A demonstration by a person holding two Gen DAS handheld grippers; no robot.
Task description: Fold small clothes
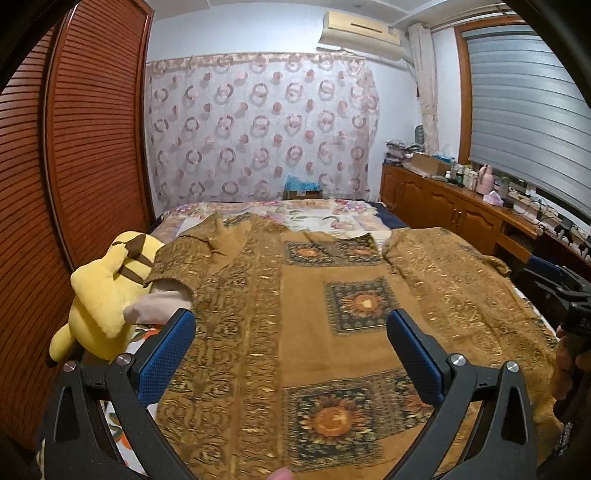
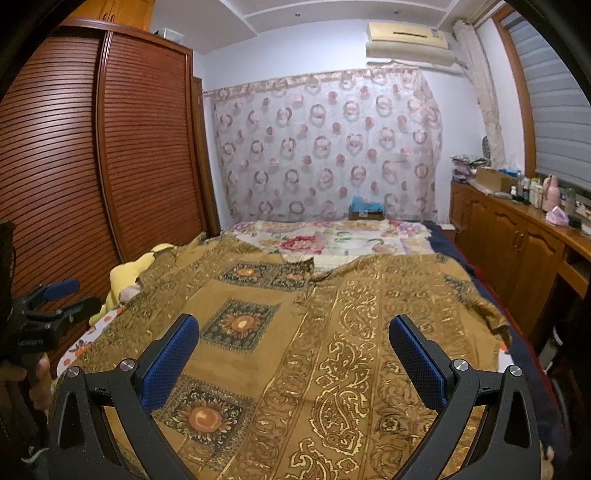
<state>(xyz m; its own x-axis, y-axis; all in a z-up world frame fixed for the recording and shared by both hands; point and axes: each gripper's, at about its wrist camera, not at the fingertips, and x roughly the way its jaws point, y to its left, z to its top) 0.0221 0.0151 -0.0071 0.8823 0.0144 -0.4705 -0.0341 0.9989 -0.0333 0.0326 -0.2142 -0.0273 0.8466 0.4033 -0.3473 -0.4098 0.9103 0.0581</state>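
Ochre cloth with gold scrollwork and sunflower squares, the garment [image 1: 295,314], lies spread flat over the bed [image 1: 325,214] in the left wrist view, its collar end toward the floral bedspread beyond. The left gripper [image 1: 291,328] hovers above it, blue-padded jaws wide apart and holding nothing. A yellow plush toy [image 1: 107,291] sits at the garment's left edge, against the louvred wooden wardrobe [image 1: 92,147]. A ring-patterned curtain [image 1: 258,125] covers the far wall, with an air conditioner [image 1: 362,29] above.

From the right wrist view, the right gripper [image 2: 294,332] is likewise spread wide and empty over the garment [image 2: 332,332]. Wooden cabinets [image 2: 517,236] under a shuttered window [image 2: 561,103] line the right side, their top cluttered with bottles.
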